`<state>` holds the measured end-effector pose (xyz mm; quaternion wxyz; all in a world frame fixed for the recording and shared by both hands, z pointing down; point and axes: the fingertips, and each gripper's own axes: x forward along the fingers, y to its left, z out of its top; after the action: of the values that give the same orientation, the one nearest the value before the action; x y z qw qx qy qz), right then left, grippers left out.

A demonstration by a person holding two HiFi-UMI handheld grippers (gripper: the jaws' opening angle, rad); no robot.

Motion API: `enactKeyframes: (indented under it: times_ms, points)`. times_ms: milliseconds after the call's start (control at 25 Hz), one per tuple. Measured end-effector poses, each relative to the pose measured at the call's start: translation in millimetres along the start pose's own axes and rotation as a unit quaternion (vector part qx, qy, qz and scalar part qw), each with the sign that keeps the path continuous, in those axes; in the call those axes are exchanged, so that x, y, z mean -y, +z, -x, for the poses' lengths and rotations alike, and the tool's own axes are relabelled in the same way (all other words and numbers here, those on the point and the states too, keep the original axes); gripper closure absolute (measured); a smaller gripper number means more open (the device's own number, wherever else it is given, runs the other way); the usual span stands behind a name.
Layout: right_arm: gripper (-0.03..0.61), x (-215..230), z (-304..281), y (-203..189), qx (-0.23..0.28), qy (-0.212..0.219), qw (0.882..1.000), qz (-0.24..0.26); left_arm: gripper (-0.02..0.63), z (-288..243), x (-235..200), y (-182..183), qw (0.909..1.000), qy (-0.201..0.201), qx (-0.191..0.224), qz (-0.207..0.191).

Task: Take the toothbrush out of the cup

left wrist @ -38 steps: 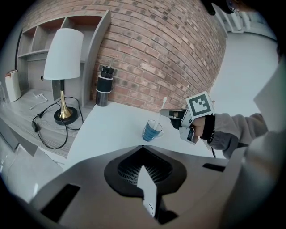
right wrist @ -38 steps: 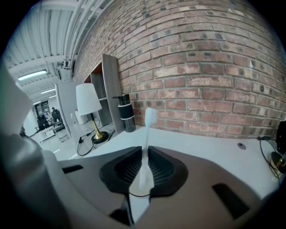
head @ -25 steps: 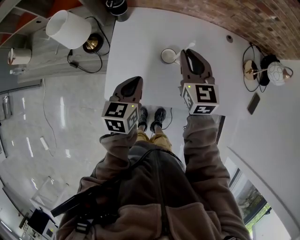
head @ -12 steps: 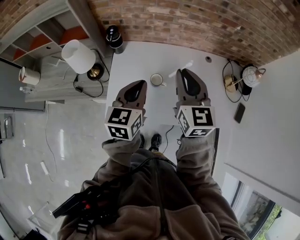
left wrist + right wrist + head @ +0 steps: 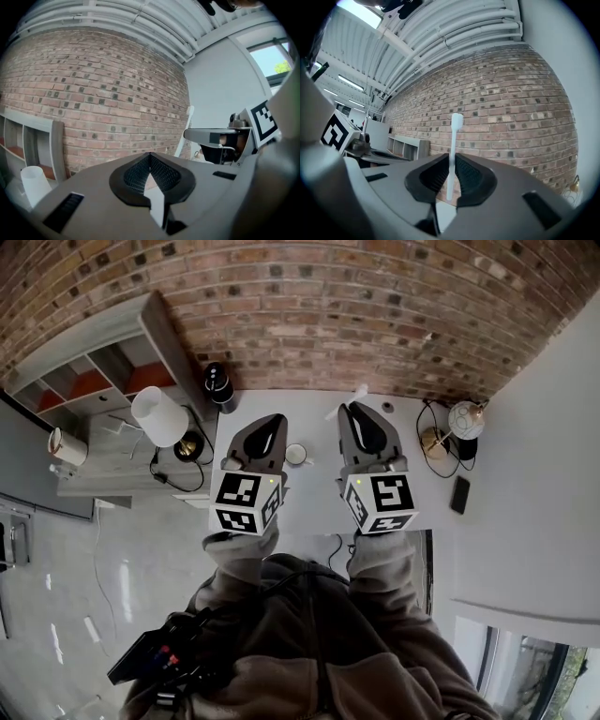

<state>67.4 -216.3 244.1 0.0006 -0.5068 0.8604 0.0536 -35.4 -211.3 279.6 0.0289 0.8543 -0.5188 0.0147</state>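
Observation:
My right gripper (image 5: 352,412) is shut on the white toothbrush (image 5: 453,149), which stands upright between its jaws with the bristle head on top, against the brick wall. In the head view the toothbrush (image 5: 349,401) sticks out past the jaw tips, clear of the small white cup (image 5: 296,455). The cup stands on the white table (image 5: 309,409), between and below the two grippers. My left gripper (image 5: 273,424) hovers left of the cup, shut with nothing in it (image 5: 150,169). From the left gripper view I see the right gripper (image 5: 220,139) and the toothbrush (image 5: 185,131).
A brick wall (image 5: 309,315) runs behind the table. A white lamp (image 5: 159,415) and a black cylinder (image 5: 217,383) stand at the left by a shelf unit (image 5: 89,381). At the right are a round white lamp (image 5: 466,418), cables and a dark phone (image 5: 459,494).
Both grippers have risen and the head view has tilted up towards the wall. The right gripper, earlier right beside the cup, now holds the toothbrush above and away from it.

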Motion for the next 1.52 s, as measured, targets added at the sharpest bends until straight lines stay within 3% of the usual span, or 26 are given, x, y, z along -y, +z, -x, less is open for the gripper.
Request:
enactKeyframes:
  times_ms: [480, 840, 1520]
  points:
    - [0.534, 10.4, -7.9, 50.8, 0.060, 0.005, 0.998, 0.032, 0.609, -12.7, 11.1, 62.8, 0.9969, -0.009, 0.062, -0.048]
    - [0.534, 1.7, -11.9, 67.9, 0.089, 0.017, 0.995, 0.047, 0.609, -3.2, 0.8, 87.6, 0.9924, 0.020, 0.107, -0.057]
    - [0.534, 4.7, -11.5, 69.4, 0.099, 0.016, 0.994, 0.052, 0.609, -8.9, 8.5, 87.8, 0.9923, 0.002, 0.109, -0.058]
